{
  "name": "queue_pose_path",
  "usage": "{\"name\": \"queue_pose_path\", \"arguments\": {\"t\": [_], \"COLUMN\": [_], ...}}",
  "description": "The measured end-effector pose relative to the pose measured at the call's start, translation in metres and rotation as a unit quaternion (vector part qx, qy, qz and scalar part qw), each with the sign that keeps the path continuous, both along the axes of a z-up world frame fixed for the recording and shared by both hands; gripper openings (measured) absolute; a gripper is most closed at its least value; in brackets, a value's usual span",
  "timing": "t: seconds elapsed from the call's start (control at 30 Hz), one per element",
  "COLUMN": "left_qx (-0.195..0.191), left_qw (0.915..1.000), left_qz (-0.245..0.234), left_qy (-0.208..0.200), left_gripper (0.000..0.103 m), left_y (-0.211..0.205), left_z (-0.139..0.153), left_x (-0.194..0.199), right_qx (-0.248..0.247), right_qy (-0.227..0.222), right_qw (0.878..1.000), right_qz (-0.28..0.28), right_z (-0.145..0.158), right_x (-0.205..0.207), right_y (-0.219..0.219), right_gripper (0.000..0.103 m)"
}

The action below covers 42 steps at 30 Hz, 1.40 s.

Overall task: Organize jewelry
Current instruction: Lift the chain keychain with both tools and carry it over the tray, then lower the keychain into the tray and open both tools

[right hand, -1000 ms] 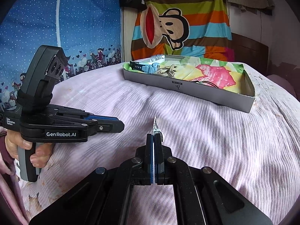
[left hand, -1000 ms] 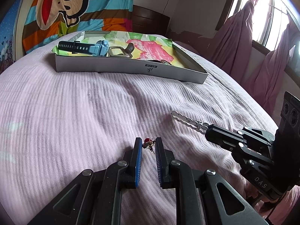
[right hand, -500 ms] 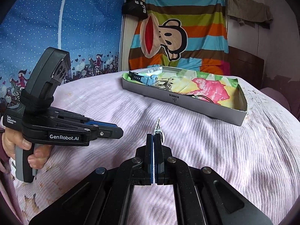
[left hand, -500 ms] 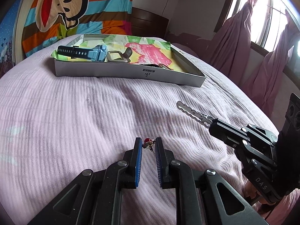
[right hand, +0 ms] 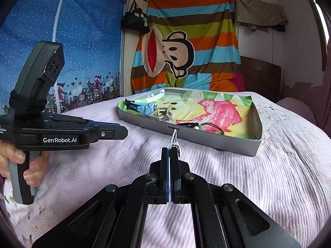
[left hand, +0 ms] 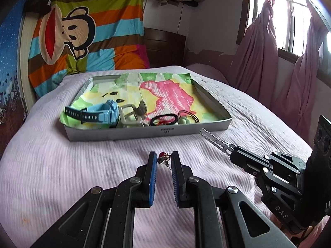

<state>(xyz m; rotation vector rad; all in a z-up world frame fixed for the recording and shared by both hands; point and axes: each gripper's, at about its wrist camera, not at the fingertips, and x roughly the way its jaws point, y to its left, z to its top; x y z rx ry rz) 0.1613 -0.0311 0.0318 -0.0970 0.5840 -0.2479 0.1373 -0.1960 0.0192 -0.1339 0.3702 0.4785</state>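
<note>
My left gripper (left hand: 162, 159) is shut on a small earring with a red bead (left hand: 163, 158), held above the pink bedspread, short of the tray. My right gripper (right hand: 170, 150) is shut on a silver hair clip (right hand: 173, 139), which also shows in the left wrist view (left hand: 215, 142), pointing at the tray's front wall. The grey tray (left hand: 144, 133) lined with colourful paper holds a blue watch (left hand: 99, 113), a grey clasp (left hand: 132, 113), black hair ties (left hand: 163, 118) and a pale green piece (left hand: 184, 120). The tray also shows in the right wrist view (right hand: 206, 139).
The pink ribbed bedspread (left hand: 62, 175) covers the bed. A striped monkey-print cloth (left hand: 78, 31) hangs behind the tray. Purple curtains (left hand: 269, 62) and a window are at the right. A blue dotted hanging (right hand: 72, 41) is at the left.
Both grippers have risen and moved toward the tray with their pieces, so the tray's inside now shows. The hair clip's tip has come close to the tray's front wall.
</note>
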Motion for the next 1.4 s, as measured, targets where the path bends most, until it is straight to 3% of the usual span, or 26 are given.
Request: {"name": "queue_pose_path", "arguments": {"t": [0.3,0.53,0.83,1.13,1.4], "left_qx": [0.004,-0.087,-0.034,-0.063,-0.061], "left_qw": [0.9998,0.9955,0.9972,0.9928,0.9935], "left_qz": [0.007,0.021,0.011,0.023,0.021], "left_qy": [-0.016,0.032,0.066,0.099,0.094], "left_gripper": [0.013,0.013,0.014,0.014,0.014], "left_y": [-0.004,0.005,-0.022,-0.016,-0.019], "left_z": [0.020,0.019,-0.001,-0.020,-0.020], "left_x": [0.059,0.106,0.124,0.129,0.127], "right_qx": [0.011,0.026,0.052,0.053,0.057], "right_qy": [-0.023,0.016,0.105,0.148,0.159], "right_qw": [0.999,0.998,0.990,0.984,0.981], "right_qz": [-0.036,-0.061,-0.081,-0.090,-0.093], "right_z": [0.020,0.031,0.015,-0.006,-0.013], "right_x": [0.036,0.089,0.135,0.150,0.154], "right_y": [0.002,0.003,-0.004,-0.011,-0.012], "right_gripper": [0.001,0.001,0.001,0.001,0.001]}}
